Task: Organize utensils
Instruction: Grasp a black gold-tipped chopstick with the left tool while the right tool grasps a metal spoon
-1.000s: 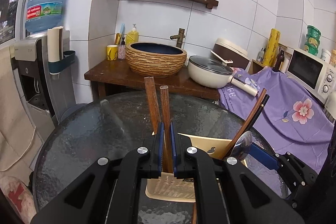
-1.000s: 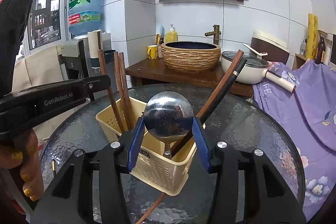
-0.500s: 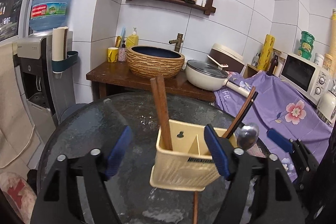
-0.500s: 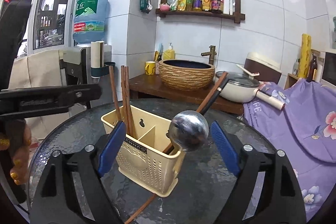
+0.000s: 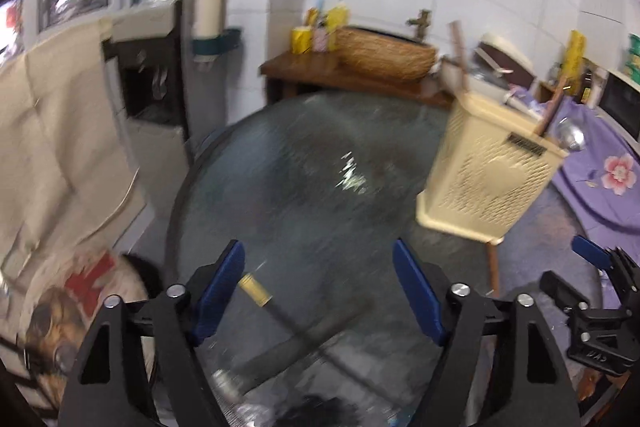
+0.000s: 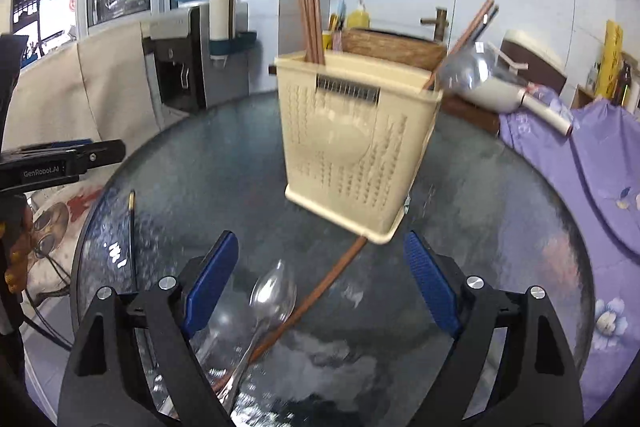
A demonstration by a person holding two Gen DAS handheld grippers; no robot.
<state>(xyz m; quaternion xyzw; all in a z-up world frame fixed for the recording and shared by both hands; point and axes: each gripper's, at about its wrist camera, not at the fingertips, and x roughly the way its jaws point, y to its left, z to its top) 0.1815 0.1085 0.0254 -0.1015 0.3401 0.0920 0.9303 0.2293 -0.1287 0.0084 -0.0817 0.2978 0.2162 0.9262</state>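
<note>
Fingers: both sets spread wide with nothing in them, left gripper (image 5: 320,291) and right gripper (image 6: 320,283) hovering low over the table (image 6: 240,163).
Between right fingers: a steel spoon (image 6: 272,297) lying flat with a brown chopstick (image 6: 320,287) crossing beside it, so that's probably the next grab.
Between left fingers: a dark chopstick with a gold tip (image 5: 256,291), loose on the glass. View's pretty blurry though.
Ahead of right fingers: the cream utensil basket (image 6: 352,151), upright. Brown chopsticks (image 6: 310,23) stand in its left compartment, a few more lean out the right side along with a ladle (image 6: 464,69), heads up so they're easy to grab.
Guess: basket's partly filled, three pieces not yet in.
Beyond: purple cloth (image 6: 592,155) off to the right.
</note>
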